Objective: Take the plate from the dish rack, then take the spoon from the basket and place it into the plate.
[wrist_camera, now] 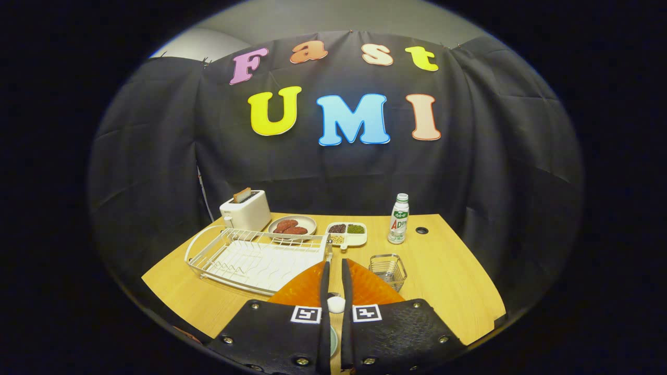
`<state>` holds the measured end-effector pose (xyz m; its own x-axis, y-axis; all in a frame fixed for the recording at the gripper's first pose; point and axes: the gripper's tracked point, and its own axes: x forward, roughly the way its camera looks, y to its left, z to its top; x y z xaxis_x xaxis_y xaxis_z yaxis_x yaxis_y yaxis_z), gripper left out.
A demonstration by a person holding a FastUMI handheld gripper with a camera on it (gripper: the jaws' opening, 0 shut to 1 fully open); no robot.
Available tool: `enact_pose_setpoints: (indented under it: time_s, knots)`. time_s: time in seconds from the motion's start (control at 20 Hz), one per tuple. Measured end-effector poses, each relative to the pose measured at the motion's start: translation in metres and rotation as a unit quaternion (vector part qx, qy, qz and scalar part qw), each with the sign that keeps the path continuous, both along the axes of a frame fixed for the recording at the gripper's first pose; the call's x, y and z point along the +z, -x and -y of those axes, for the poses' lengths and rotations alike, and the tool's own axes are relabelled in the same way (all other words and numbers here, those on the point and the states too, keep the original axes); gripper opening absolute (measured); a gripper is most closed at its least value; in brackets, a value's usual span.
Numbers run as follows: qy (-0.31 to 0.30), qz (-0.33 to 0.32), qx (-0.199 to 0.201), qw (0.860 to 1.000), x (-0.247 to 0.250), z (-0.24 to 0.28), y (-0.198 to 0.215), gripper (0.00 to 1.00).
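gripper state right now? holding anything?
Gripper: fingers nearly together, gripping a white-handled spoon over the orange ribbed plate on the wooden table.

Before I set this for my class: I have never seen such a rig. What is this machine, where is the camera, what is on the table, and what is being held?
There is no robot arm here. A person holds a two-finger gripper, and a fisheye camera riding on it looks forward along its jaws. They are almost closed, pinching a small white thing, seemingly the spoon, above an orange plate on the wooden table. Around it are a white dish rack, a wire basket, a toaster, a dish of sausages, a divided tray and a bottle.
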<state>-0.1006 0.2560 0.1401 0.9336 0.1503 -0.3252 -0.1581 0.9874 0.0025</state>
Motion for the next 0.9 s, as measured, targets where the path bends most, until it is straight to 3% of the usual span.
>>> enact_pose_setpoints:
  time_s: [0.4, 0.9]
  knots:
    - [0.007, -0.064, 0.042, 0.997, -0.04, -0.034, 0.002, 0.08]
    - [0.031, -0.12, 0.147, 0.981, -0.086, -0.098, 0.002, 0.08]
